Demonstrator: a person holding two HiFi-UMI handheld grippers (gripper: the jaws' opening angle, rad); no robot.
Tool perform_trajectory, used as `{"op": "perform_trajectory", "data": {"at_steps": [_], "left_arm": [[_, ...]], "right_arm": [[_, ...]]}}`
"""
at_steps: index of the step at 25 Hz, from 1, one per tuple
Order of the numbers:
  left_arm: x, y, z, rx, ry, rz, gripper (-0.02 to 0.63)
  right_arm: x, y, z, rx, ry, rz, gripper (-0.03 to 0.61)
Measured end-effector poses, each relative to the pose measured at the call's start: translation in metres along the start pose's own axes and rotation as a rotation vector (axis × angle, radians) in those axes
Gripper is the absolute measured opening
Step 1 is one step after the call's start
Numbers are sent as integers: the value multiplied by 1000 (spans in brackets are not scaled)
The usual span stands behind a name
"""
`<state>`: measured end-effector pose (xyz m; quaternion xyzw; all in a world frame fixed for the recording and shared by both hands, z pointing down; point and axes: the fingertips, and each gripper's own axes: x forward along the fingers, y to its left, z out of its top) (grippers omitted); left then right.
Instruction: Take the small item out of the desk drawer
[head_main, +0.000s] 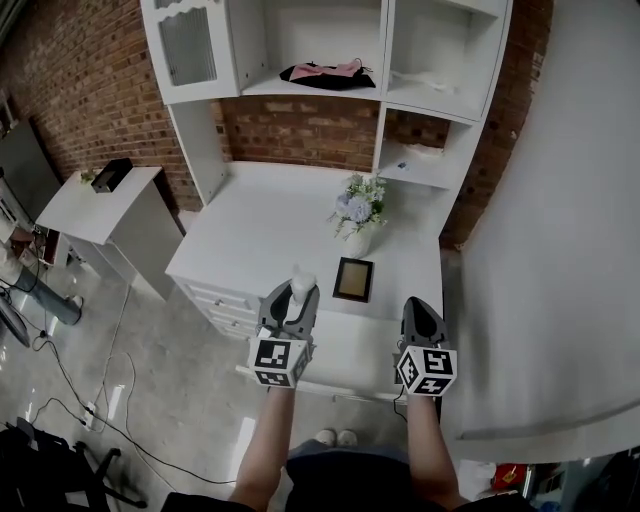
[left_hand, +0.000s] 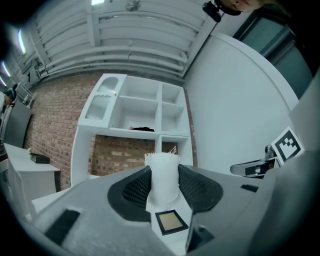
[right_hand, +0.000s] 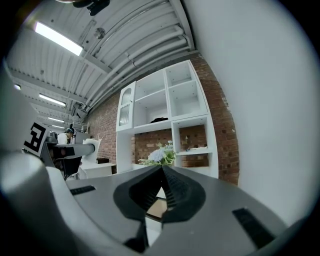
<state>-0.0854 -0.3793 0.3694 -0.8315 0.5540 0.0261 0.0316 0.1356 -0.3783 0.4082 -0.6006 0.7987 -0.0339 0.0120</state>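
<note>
The small white item (head_main: 302, 284) is off the surface (head_main: 265, 215), standing upright between the jaws of the left tool (head_main: 297, 297). In the left gripper view the left tool (left_hand: 164, 189) holds it at a middling width, with the ribbed black pads pressing its two sides. The item (left_hand: 163, 169) looks like a soft, pale cylinder with a ragged, frayed top edge, and it rises above the jaw tips. The right tool (head_main: 421, 312) hovers just to the right, well apart from the item. Its dark ribbed jaws (right_hand: 162, 170) are closed tip to tip with nothing between them. Below both tools a flat white drawer (head_main: 345, 352) sticks out from the front of the surface; what lies inside cannot be made out. Behind it, on the smooth white surface, a small dark picture frame (head_main: 353, 279) with a tan centre lies flat. Just beyond the frame stands a white vase (head_main: 357, 242) of pale flowers (head_main: 360, 203). The white shelf unit (head_main: 400, 95) above holds a pink and black cloth (head_main: 325, 74) in its middle compartment, against a red brick wall (head_main: 300, 130).
</note>
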Motion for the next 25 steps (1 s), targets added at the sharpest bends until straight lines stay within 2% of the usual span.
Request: {"op": "perform_trajectory", "data": {"at_steps": [13,25], "left_arm": [[-5,-11,-12,-3,31,-44,161],[-7,-12,-21,-2,55,-51,161]], "right_arm": [[-9,2,-5,-2,12,-7,-3],[-6,7,-10,-1,22,11,-3]]}}
